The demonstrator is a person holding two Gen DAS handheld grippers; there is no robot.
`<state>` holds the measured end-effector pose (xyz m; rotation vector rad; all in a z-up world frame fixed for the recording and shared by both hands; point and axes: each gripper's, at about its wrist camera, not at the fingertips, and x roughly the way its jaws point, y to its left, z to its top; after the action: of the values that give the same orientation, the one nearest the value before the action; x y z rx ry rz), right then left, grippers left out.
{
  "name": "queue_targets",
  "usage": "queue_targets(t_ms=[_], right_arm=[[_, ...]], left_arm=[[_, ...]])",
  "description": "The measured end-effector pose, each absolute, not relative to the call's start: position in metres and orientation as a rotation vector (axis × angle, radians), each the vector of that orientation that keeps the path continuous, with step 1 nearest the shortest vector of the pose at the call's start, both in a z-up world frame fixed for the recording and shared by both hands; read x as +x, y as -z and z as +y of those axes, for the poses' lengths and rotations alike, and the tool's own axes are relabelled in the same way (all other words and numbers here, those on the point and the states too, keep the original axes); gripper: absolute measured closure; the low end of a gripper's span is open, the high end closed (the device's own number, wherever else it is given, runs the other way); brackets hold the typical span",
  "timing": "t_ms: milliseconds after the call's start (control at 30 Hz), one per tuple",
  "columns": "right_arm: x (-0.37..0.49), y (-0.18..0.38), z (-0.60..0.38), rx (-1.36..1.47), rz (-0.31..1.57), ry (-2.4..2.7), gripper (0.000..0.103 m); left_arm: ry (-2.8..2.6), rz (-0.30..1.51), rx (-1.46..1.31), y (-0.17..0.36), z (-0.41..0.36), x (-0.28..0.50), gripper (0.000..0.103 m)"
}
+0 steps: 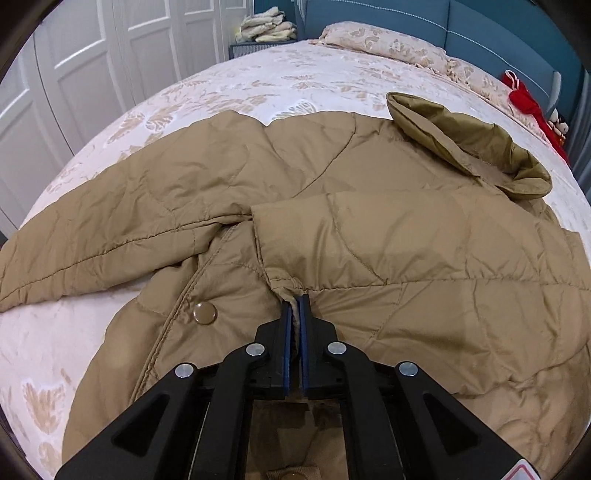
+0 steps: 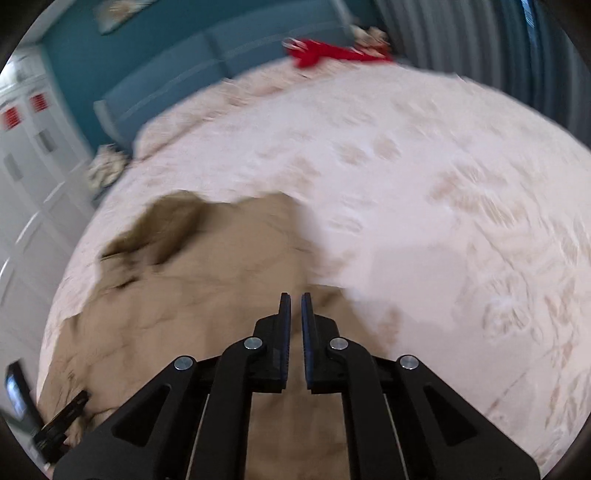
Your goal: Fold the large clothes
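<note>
A home bedroom: a wide bed (image 1: 280, 77) under a pale leaf-patterned cover, a matching pillow (image 1: 384, 42) against a teal padded headboard (image 1: 480, 26), white panelled wardrobe doors (image 1: 74, 74) alongside, and folded linen (image 1: 267, 26) on a nightstand

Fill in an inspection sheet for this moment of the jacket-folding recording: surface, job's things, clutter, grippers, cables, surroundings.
Surface: bed with a pale leaf-patterned cover, taking up most of both views.
Job's things: tan quilted jacket lying spread out, one sleeve stretched to the left, the other folded across the body; collar at the far side.
Clutter: red item near the headboard; pillow at the head of the bed.
Grippers: left gripper has its jaws shut on a pinch of jacket fabric; right gripper has its jaws nearly together over the jacket, and the blur hides whether it holds fabric.
Cables: nothing seen.
Surroundings: white panelled doors, blue headboard, folded linens on a side unit.
</note>
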<state>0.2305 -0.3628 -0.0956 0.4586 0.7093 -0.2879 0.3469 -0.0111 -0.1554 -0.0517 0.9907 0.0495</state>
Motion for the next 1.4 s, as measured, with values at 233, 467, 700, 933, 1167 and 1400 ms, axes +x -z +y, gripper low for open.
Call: queue_targets(t_ms=[233,467,700,933,1167,1400], right_arm=[[0.269,0.095,-0.247,0.244,0.806,-0.009,0.097],[0.281,0.132,-0.195,0.159,0.903,-0.046,0.098],[0.282,0.158,-0.190,0.137,0.908,-0.026,0.101],[0.274,0.170,-0.176,0.044,0.852,0.012,0.101],[0.273,0.173,-0.174,0.033,0.832,0.019,0.101],[0.273,0.174,-0.179,0.057,0.828,0.005,0.101]], left_arm=[[-0.060,0.958,-0.050,0.161,-0.011,0.344,0.095],[-0.070,0.932,-0.010,0.166,-0.019,0.343,0.095],[-0.071,0.909,-0.009,0.167,-0.020,0.342,0.095],[-0.069,0.892,-0.020,0.168,-0.019,0.341,0.094],[-0.067,0.886,-0.026,0.168,-0.018,0.340,0.094],[-0.045,0.893,-0.124,0.155,0.004,0.331,0.080]])
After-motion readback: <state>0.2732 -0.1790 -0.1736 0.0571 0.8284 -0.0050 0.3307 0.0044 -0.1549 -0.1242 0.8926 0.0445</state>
